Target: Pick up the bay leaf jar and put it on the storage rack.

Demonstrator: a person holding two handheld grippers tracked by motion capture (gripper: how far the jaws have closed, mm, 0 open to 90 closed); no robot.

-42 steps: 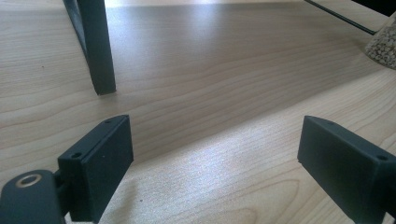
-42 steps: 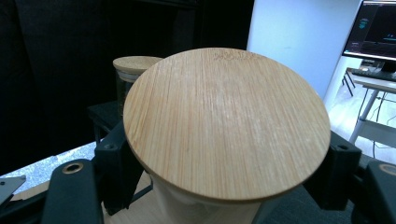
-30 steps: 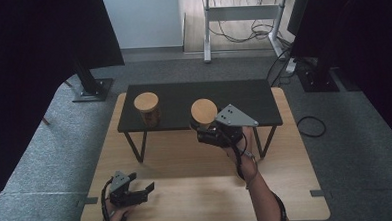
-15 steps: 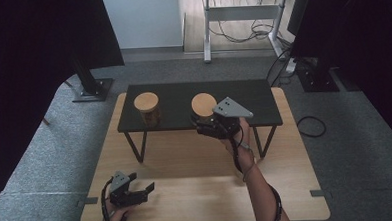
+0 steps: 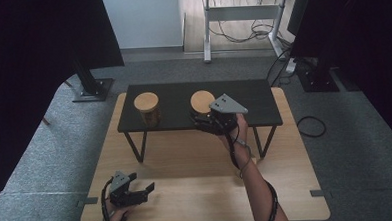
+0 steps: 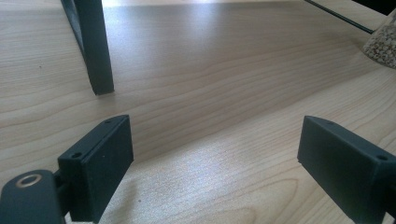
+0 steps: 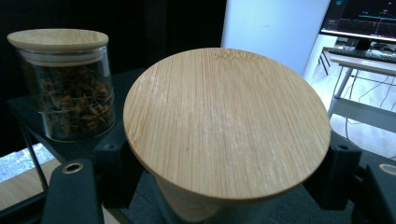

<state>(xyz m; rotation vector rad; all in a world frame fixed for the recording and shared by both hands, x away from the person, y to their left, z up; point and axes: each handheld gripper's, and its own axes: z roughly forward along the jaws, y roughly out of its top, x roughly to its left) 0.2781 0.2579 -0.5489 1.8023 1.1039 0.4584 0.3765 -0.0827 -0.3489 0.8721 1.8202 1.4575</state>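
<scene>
The right gripper (image 5: 200,121) clamps a glass jar with a round bamboo lid (image 7: 224,121) at the black shelf's (image 5: 253,95) front edge. The left gripper (image 5: 143,192), jaws wide and empty, rests near the wooden tabletop's (image 5: 186,161) front-left corner.

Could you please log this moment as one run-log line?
right claw: jaws around wooden-lidded jar on black shelf | left claw: open, over wooden table | second jar: untouched

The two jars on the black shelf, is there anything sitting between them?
Nothing: in the high view, bare black shelf separates the left jar from the right jar, which sits between the right tool's jaws.
</scene>
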